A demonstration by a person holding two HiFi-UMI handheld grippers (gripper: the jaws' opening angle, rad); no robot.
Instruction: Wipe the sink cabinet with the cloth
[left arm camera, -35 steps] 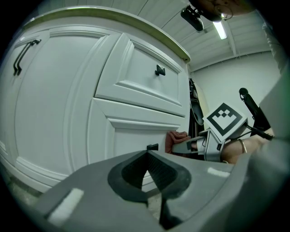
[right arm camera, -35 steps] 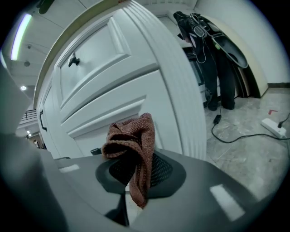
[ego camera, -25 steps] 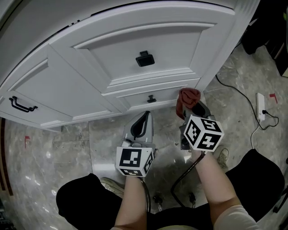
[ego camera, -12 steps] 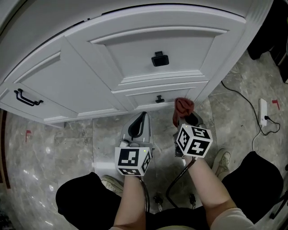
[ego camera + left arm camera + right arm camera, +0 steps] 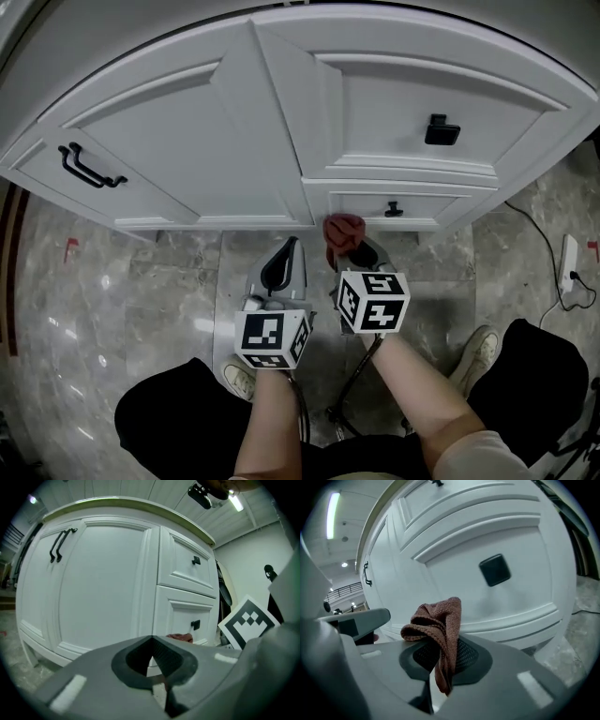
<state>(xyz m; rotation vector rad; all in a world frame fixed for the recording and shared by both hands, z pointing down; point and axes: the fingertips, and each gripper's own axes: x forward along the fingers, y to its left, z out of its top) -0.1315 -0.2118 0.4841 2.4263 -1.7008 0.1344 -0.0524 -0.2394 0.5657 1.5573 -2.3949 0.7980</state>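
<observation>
Head view looks steeply down on the white sink cabinet (image 5: 187,122), which curves across the top of the frame above a grey marbled floor (image 5: 122,300). We hold the right hand-held gripper (image 5: 349,246) low in front of the cabinet's base, its 2 jaws closed on a reddish-brown cloth (image 5: 343,230). The cloth is bunched above the jaw tips, and a narrow tail of it hangs down between the pads (this shows plainly in the right gripper view). It sits at the bottom moulding just beneath the lower drawer (image 5: 441,206), a little left of that drawer's small black knob (image 5: 394,208). We cannot tell whether it touches the white surface. In the right gripper view the cloth stands below and left of the square knob.

The left hand-held gripper (image 5: 286,253) is just beside the right one, on its left, and is also aimed at the cabinet's foot. Its own view shows the jaws drawn together at the tips with nothing between them. It is a little short of the door panel.

A larger square knob (image 5: 442,130) marks the upper drawer, and 2 black bar handles (image 5: 89,167) sit on the door at the far left. A white power strip (image 5: 568,262) with its cable lies on the floor at the right edge, well apart from the hand-held grippers. A light-coloured shoe (image 5: 478,347) shows near the right forearm.
</observation>
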